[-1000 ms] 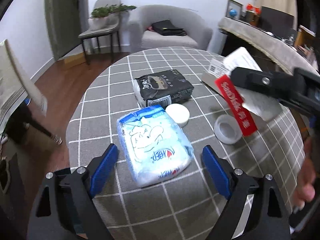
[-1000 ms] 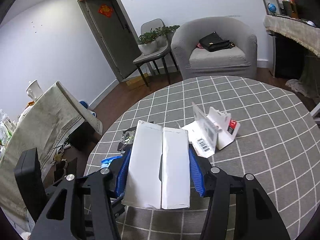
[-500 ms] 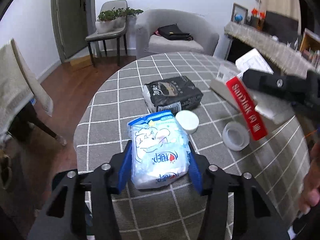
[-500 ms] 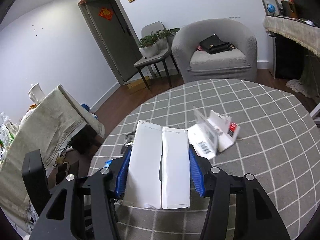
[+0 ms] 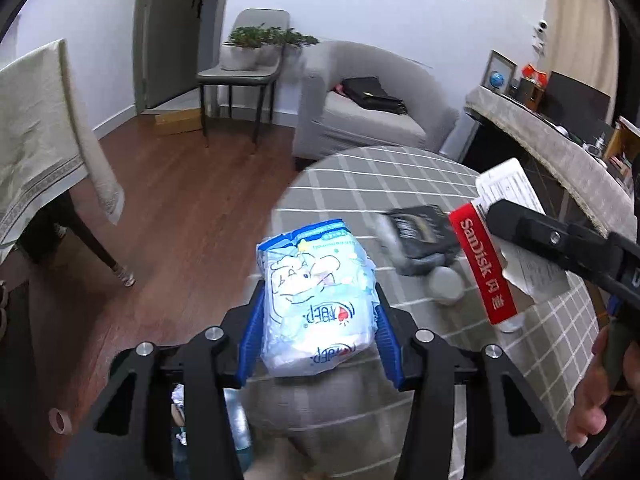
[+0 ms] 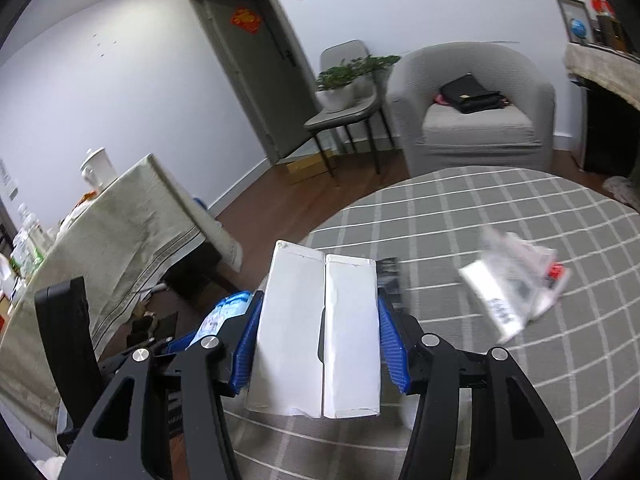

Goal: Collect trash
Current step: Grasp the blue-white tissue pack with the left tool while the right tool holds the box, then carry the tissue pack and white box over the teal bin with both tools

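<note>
In the left wrist view my left gripper [image 5: 319,300] is shut on a blue-and-white tissue pack [image 5: 316,264], which it holds off the grey checked table [image 5: 400,176] over its near edge. In the right wrist view my right gripper [image 6: 320,298] is shut on a flattened white carton [image 6: 296,340]. From the left view that carton [image 5: 486,268] shows a red SanDisk side. On the table lie a black packet [image 5: 424,236], a white lid [image 5: 444,286] and torn white packaging [image 6: 512,284]. The tissue pack [image 6: 228,308] also shows low on the left of the right wrist view.
A grey armchair [image 5: 360,112] with a black bag stands beyond the table, and a chair [image 5: 248,64] with potted plants stands beside it. A cloth-covered table [image 5: 40,140] is at the left across wooden floor. A hand [image 5: 596,400] grips the right tool's handle.
My left gripper closed on the tissue pack and lifted it off the table toward the table's edge. The right gripper moved along with its carton, its grip unchanged.
</note>
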Tool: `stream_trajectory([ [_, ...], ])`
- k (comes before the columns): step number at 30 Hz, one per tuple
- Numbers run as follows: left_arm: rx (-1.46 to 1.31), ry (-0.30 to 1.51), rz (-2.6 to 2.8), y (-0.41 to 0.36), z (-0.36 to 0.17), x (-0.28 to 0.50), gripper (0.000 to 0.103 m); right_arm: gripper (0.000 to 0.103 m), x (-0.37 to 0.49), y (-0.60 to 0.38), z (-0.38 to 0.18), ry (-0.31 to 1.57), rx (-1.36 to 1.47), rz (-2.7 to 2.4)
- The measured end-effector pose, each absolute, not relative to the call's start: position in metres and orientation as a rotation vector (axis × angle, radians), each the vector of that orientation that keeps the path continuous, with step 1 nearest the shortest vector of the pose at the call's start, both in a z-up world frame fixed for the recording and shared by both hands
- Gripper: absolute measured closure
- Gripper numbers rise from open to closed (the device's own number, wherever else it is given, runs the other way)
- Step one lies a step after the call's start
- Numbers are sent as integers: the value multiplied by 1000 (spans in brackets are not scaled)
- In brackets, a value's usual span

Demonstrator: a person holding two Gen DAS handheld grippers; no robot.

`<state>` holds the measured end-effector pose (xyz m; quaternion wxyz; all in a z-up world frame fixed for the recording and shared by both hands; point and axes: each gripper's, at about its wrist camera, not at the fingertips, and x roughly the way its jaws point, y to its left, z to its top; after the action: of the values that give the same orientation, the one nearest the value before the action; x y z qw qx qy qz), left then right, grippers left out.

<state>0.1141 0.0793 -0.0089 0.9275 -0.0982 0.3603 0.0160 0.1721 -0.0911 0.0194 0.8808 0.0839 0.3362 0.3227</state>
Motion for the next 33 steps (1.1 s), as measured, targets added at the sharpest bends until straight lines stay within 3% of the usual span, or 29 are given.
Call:
stream_trajectory([
  [17, -246, 775, 126, 163, -20, 87, 50, 49, 166, 6, 10, 743, 120, 812],
  [33, -297, 930, 154, 229, -77, 71, 50, 49, 155, 87, -11, 799, 24, 875],
])
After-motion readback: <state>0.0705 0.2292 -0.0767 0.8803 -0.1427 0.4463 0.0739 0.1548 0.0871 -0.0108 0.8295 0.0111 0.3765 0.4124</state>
